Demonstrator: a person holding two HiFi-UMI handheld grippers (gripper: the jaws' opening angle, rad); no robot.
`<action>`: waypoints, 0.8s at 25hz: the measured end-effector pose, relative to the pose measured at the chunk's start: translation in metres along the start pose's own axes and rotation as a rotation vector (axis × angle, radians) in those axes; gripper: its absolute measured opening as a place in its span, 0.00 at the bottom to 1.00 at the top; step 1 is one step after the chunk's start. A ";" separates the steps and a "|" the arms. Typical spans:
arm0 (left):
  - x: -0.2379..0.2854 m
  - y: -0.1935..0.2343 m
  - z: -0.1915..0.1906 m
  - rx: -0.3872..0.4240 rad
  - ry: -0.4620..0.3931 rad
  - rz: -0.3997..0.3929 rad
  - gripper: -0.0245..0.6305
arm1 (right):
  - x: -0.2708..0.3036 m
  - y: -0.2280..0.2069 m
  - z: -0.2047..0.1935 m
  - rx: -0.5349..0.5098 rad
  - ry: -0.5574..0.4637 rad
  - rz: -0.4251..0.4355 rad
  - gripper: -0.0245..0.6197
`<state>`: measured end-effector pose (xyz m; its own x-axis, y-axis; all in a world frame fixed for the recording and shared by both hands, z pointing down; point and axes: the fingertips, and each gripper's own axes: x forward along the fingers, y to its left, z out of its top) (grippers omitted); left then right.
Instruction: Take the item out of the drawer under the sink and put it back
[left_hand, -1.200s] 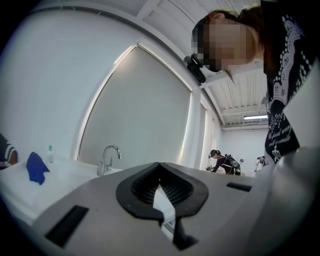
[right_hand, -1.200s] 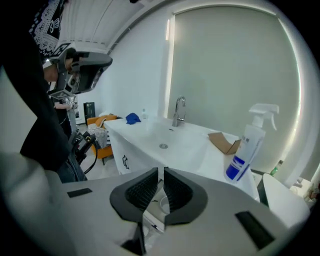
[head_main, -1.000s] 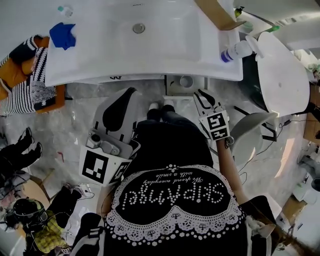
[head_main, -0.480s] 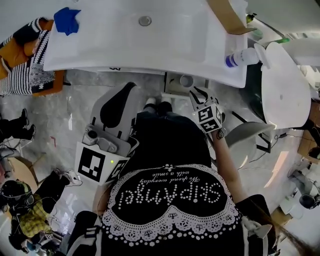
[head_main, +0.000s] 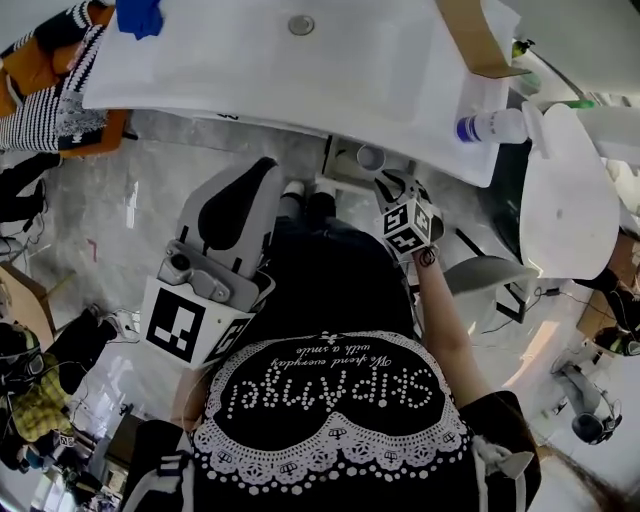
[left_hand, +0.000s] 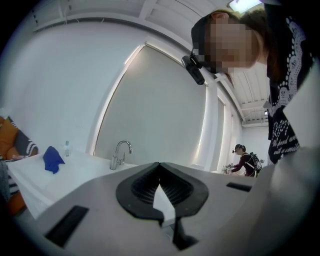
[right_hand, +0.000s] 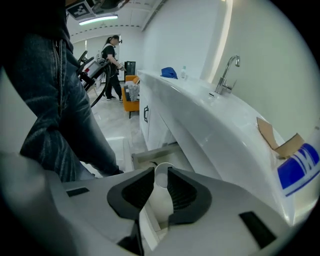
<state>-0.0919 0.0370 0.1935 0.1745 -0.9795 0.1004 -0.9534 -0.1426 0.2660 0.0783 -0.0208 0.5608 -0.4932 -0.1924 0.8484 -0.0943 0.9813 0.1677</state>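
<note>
Under the white sink (head_main: 300, 70) a drawer (head_main: 336, 166) stands pulled out. A white cup (head_main: 371, 157) stands upright inside it. My right gripper (head_main: 388, 186) hangs just above and behind the cup, pointing into the drawer. In the right gripper view the cup (right_hand: 162, 200) fills the narrow gap between the jaws of my right gripper (right_hand: 160, 173), its rim at the tips. The jaws stand a little apart and I see no squeeze on the cup. My left gripper (head_main: 264, 168) is held low by the person's left leg, jaws together and empty, as the left gripper view (left_hand: 159, 166) shows.
A blue cloth (head_main: 138, 15), a cardboard piece (head_main: 475, 40) and a blue-capped bottle (head_main: 490, 127) lie on the sink top. A white toilet (head_main: 565, 190) stands to the right, a striped cloth on an orange seat (head_main: 45, 60) to the left. Another person (right_hand: 110, 60) stands far off.
My right gripper has edged forward to the drawer and the cup. The cup has stayed in place in the drawer. The left gripper keeps its place by the leg.
</note>
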 end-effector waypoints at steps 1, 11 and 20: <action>0.002 -0.001 -0.002 0.001 0.011 0.007 0.04 | 0.004 -0.001 -0.003 -0.002 0.003 0.007 0.15; 0.019 -0.015 -0.002 0.013 -0.004 0.031 0.04 | 0.030 0.002 -0.029 -0.049 0.047 0.091 0.15; 0.026 -0.013 -0.003 0.009 0.008 0.049 0.04 | 0.044 0.002 -0.041 -0.058 0.078 0.140 0.15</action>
<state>-0.0737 0.0140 0.1957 0.1293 -0.9842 0.1208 -0.9629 -0.0955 0.2523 0.0920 -0.0268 0.6188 -0.4291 -0.0558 0.9015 0.0214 0.9972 0.0719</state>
